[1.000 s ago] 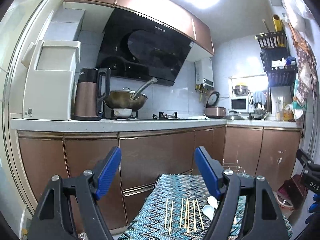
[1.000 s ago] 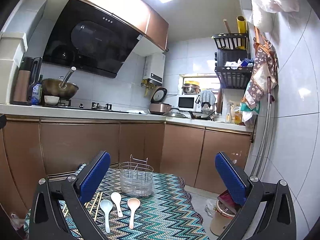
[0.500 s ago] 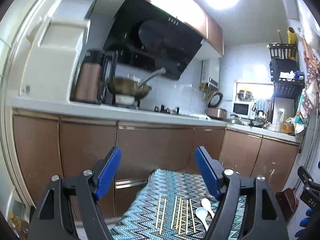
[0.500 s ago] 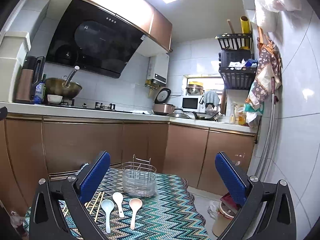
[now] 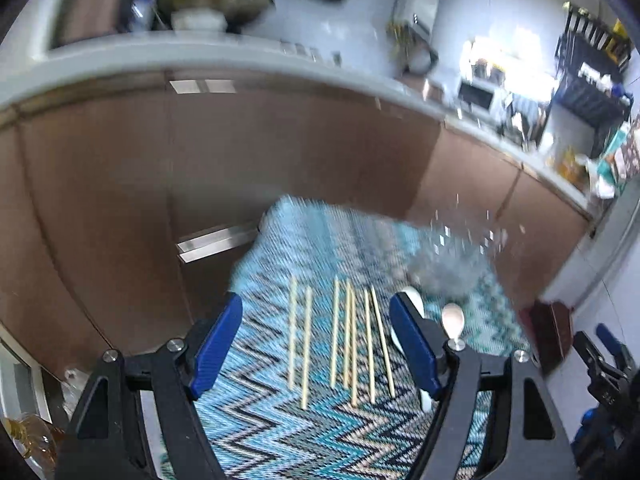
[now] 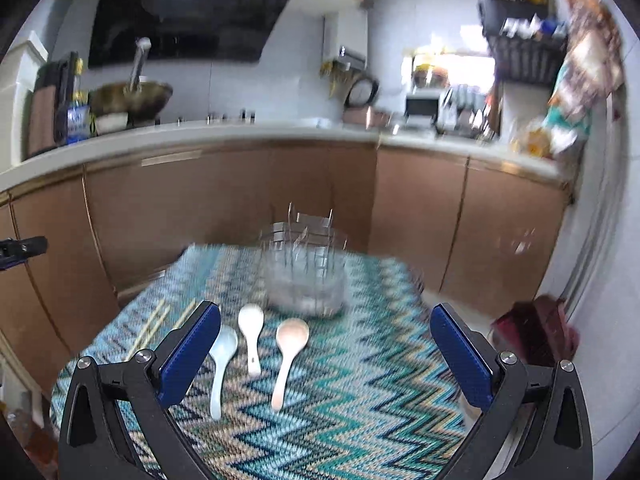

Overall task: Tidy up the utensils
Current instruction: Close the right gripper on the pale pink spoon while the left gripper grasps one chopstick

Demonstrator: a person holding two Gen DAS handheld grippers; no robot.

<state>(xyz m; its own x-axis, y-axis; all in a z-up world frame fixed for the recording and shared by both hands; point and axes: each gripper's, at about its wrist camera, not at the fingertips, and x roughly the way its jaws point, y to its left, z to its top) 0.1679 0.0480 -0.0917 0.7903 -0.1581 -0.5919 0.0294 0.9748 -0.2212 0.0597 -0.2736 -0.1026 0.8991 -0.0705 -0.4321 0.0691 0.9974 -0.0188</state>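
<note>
Left wrist view: the left gripper [image 5: 316,344] stood wide open and held nothing. Six wooden chopsticks [image 5: 340,340] lay side by side on the zigzag tablecloth [image 5: 280,420], directly ahead of and below the gap between the jaws. Their long axes ran away from the camera, roughly in line with the fingers. Two spoon bowls showed just beyond the right finger: a white spoon [image 5: 412,294] and a pink spoon [image 5: 453,320]. The clear utensil holder [image 5: 452,264] sat blurred at the far right of the cloth.

Right wrist view: the right gripper [image 6: 326,354] was likewise fully spread and empty. A pale blue spoon [image 6: 222,364], the white spoon [image 6: 251,332] and the pink spoon [image 6: 289,354] lay ahead between the jaws, bowls toward the utensil holder [image 6: 306,280], handles toward the camera. The chopsticks [image 6: 150,330] lay off to the left.

Judgement: the left gripper was nearer the chopsticks, the right gripper nearer the spoons and holder.
</note>
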